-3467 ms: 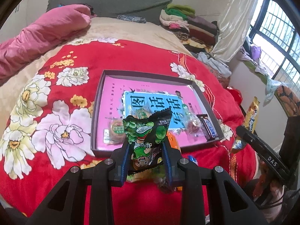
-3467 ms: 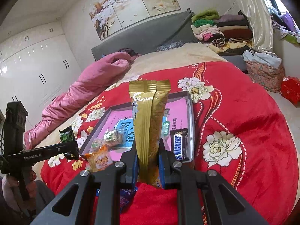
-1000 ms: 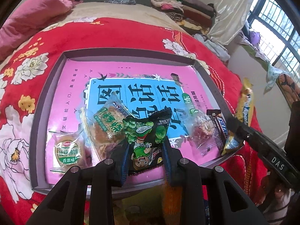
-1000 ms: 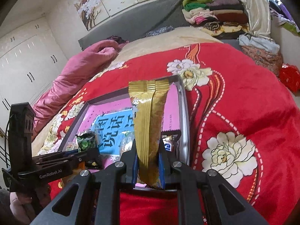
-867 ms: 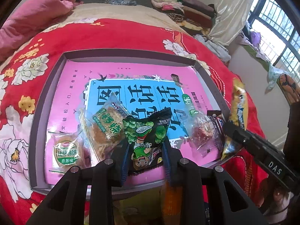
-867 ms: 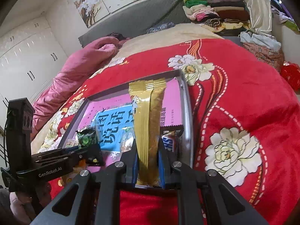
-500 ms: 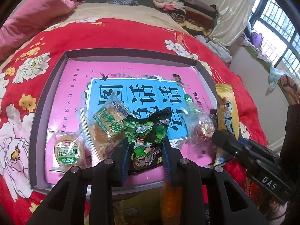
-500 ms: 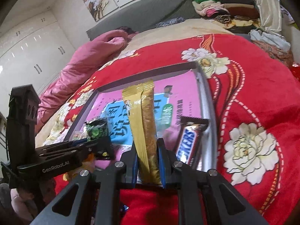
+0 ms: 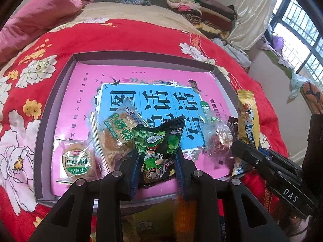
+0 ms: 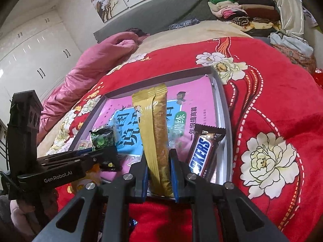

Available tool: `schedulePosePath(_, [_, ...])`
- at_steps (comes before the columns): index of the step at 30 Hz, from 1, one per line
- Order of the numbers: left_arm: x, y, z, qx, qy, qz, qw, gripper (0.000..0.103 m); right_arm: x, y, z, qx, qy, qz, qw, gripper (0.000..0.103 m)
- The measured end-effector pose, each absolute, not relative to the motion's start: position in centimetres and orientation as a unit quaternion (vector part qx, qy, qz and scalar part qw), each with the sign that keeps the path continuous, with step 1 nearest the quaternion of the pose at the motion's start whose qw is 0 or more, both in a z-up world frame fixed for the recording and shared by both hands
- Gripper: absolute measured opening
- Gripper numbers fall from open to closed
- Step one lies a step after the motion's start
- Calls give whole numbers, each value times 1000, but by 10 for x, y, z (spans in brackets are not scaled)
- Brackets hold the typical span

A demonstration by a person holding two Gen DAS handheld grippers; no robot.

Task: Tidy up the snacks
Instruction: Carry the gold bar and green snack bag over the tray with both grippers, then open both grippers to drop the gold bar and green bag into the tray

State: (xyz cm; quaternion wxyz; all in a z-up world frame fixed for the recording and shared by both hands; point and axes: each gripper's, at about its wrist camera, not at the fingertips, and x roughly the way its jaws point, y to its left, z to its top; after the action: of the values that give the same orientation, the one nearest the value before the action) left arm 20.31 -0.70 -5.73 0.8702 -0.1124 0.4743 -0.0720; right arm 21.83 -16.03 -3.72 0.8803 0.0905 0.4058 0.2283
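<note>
My left gripper (image 9: 156, 159) is shut on a small green pea snack packet (image 9: 159, 145), held over the near edge of a grey tray (image 9: 60, 92) with a pink and blue liner. My right gripper (image 10: 158, 167) is shut on a long gold candy bar packet (image 10: 157, 133), which leans over the tray's right side (image 10: 224, 109). The same gold packet (image 9: 247, 125) and right gripper (image 9: 244, 151) show at the right of the left wrist view. In the tray lie a Snickers bar (image 10: 201, 157), a round biscuit pack (image 9: 77, 162), a cake pack (image 9: 115, 133) and a clear wrapped sweet (image 9: 218, 141).
The tray sits on a red flowered bedspread (image 10: 272, 104). A pink duvet (image 10: 97, 64) lies at the far left, folded clothes (image 10: 242, 8) at the back right. Loose orange and yellow snacks (image 9: 183, 211) lie under the left gripper, near the bed's edge. A window (image 9: 302, 32) is on the right.
The right gripper has carried the gold packet leftward over the tray's right side and tilted it. The left gripper and its green packet have kept still.
</note>
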Motion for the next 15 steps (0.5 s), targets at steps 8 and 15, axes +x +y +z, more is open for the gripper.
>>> schedulePosePath(8, [202,-6,-56,-114,475,-71,870,32,219,-167,-35,95,404,222,882,20])
schedulePosePath(15, [202,-5,-57,-116,473,-79,870,32,220,-168,-36,103,406,225,880,25])
